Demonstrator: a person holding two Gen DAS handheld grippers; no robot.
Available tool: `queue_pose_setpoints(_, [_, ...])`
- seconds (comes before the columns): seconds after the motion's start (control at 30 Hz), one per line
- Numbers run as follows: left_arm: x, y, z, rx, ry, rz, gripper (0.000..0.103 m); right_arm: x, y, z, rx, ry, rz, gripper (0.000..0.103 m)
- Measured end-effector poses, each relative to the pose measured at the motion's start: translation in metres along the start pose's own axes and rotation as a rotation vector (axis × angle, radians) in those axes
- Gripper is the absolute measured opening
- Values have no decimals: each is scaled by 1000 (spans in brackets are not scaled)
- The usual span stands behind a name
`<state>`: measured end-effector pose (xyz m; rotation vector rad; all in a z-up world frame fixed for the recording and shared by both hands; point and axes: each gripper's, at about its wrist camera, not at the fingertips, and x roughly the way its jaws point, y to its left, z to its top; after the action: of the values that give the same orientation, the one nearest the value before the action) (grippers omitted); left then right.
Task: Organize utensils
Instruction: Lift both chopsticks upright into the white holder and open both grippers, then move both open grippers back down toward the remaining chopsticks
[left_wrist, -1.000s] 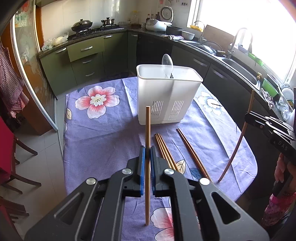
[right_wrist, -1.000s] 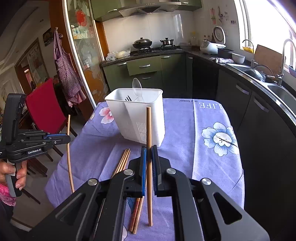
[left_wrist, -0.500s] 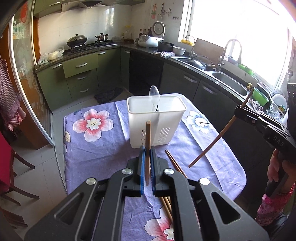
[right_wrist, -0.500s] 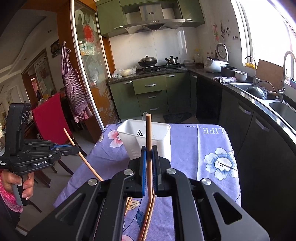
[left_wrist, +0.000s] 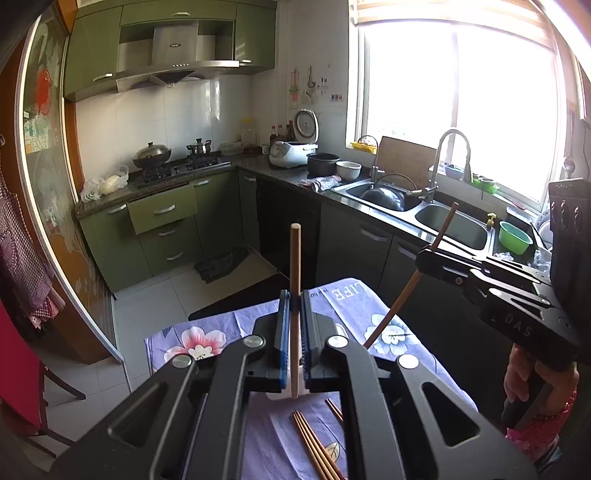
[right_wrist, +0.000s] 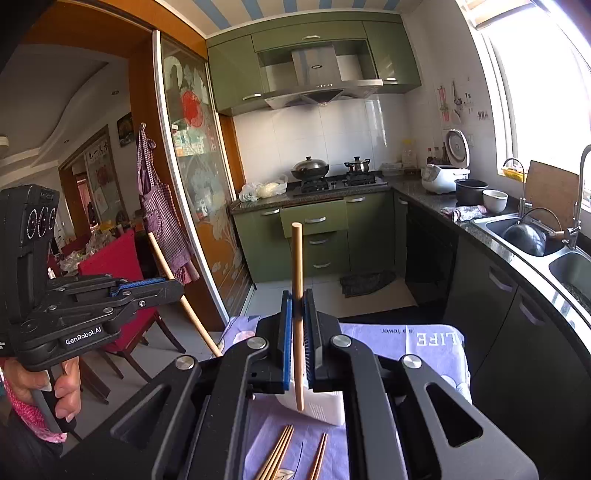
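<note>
I held each black hand-held gripper, left (left_wrist: 294, 314) and right (right_wrist: 297, 314), clamped on one slender brown wooden chopstick (left_wrist: 294, 280) (right_wrist: 297, 295) above the purple-clothed table (left_wrist: 354, 295).

Two chopsticks are held above the white holder (right_wrist: 325, 406), one (left_wrist: 294, 291) and another (right_wrist: 297, 295). Beside the holder lie four loose chopsticks (right_wrist: 280, 458).

Chopstick (left_wrist: 294, 258) smooth wood; tablecloth (left_wrist: 354, 295) matt printed cloth; holder (right_wrist: 325, 406) white plastic.

Wok (left_wrist: 152, 155) & pot (left_wrist: 199, 147) on stove, rice cooker (left_wrist: 293, 151) by sink (left_wrist: 452, 225), red chair (right_wrist: 114, 266) left.
</note>
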<state>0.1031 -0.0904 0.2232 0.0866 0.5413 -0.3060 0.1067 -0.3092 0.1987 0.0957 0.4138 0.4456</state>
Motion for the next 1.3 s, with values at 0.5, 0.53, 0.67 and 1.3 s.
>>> queue_pose_setpoints(0.5, [99, 17, -13, -31, 79, 52, 6, 111, -31, -24, 34, 105, -96, 6])
queue_pose_setpoints(0.53, [104, 18, -18, -36, 94, 50, 6, 116, -32, -29, 36, 115, -96, 7])
queue_pose_setpoints(0.67, [117, 24, -32, -46, 141, 50, 6, 127, -36, -43, 42, 150, -94, 7])
queue_pose_setpoints(1.3, [92, 19, -135, -129, 352, -1, 62, 31, -52, -148, 96, 196, -101, 31])
